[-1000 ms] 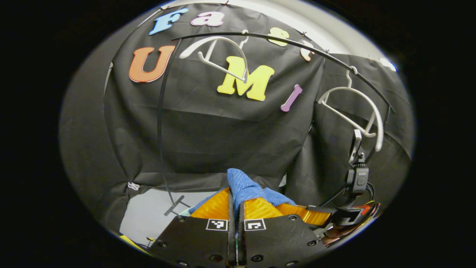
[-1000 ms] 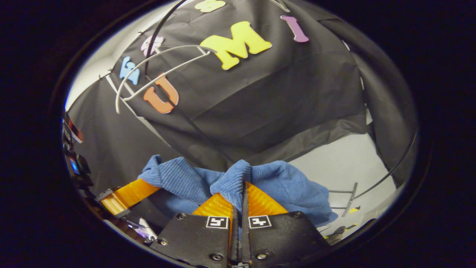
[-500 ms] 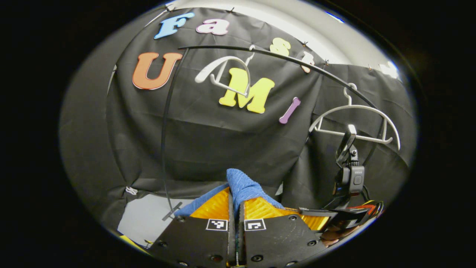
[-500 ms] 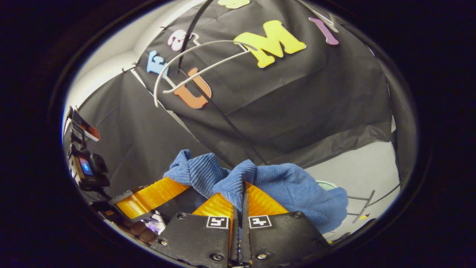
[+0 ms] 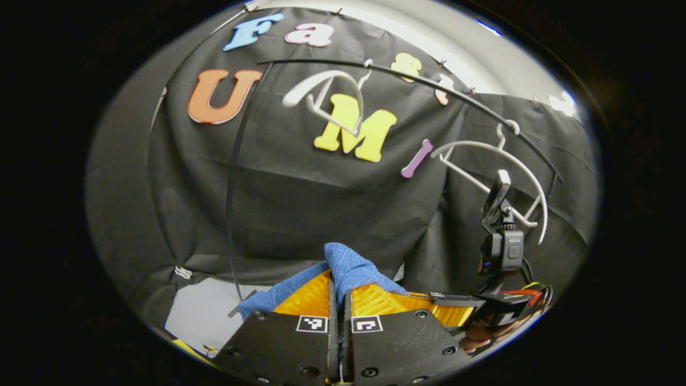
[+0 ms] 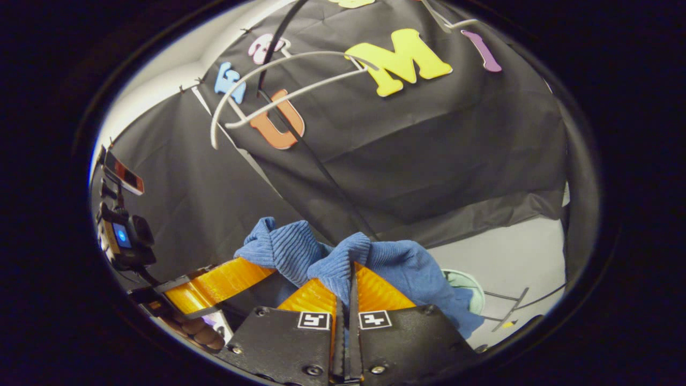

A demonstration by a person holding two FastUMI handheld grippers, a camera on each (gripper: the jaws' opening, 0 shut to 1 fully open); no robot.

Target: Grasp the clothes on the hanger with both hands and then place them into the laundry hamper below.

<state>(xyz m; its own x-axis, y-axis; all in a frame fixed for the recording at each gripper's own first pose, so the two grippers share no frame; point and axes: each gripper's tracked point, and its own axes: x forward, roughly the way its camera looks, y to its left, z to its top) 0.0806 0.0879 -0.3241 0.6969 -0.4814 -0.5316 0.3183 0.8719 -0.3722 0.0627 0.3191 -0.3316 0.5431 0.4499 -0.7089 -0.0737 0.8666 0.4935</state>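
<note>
I judge the step in hand to be carrying the garment down to the hamper, with the lift off the hanger complete. To do it well I would lower both grippers together and level, keeping the cloth slack between them. I would release only once the bulk hangs over the hamper opening; the pale green rim (image 6: pixel 465 284) at 4 o'clock in the right gripper view may be that hamper, but I cannot confirm it.

The left gripper (image 5: pixel 338 297) is clamped on a fold of the blue garment (image 5: pixel 348 268), with its orange fingers (image 5: pixel 308 297) pressed together and cloth bulging out at 12 o'clock above them. The right gripper (image 6: pixel 345 300) is likewise clamped on the garment (image 6: pixel 343 257), which spills to its 3 o'clock and drapes toward 9 o'clock, where the other gripper bites it.

Two bare white hangers (image 5: pixel 496 171) hang on the black rail (image 5: pixel 407 72) at 12 to 2 o'clock, well above the garment.
</note>
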